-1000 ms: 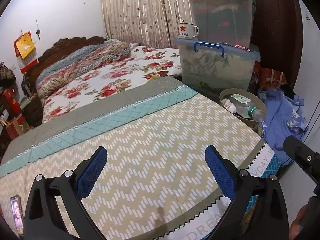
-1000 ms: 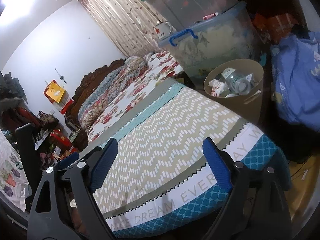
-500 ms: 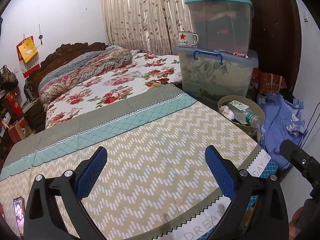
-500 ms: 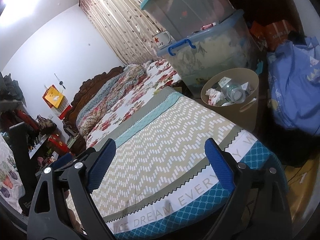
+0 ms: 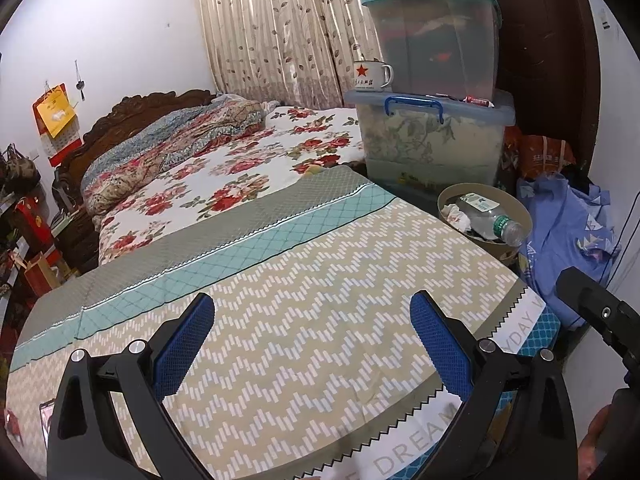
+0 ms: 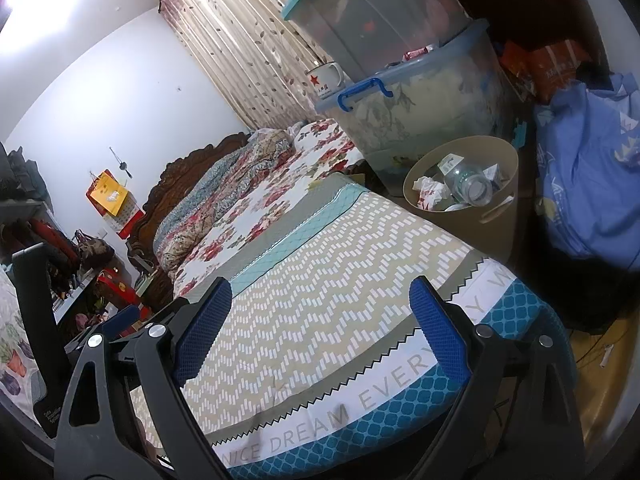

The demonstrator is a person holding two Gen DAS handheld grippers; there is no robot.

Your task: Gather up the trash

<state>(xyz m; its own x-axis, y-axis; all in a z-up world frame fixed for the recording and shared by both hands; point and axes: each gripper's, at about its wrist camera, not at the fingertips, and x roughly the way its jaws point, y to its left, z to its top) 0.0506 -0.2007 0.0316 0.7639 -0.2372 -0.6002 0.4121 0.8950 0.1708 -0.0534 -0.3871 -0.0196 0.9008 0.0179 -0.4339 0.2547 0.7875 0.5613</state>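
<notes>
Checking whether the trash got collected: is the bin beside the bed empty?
No. The bin holds a plastic bottle and crumpled paper.

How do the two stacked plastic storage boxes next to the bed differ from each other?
The upper box has a teal lid, while the lower box has a pale blue lid with a blue handle. The upper box looks narrower and sits toward the right, leaving room on the lower box's lid for a mug. Both are see-through and filled with fabric items.

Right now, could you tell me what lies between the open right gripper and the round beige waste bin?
Only the bare zigzag-patterned bedspread lies between the right gripper and the waste bin, as the right wrist view shows.
</notes>
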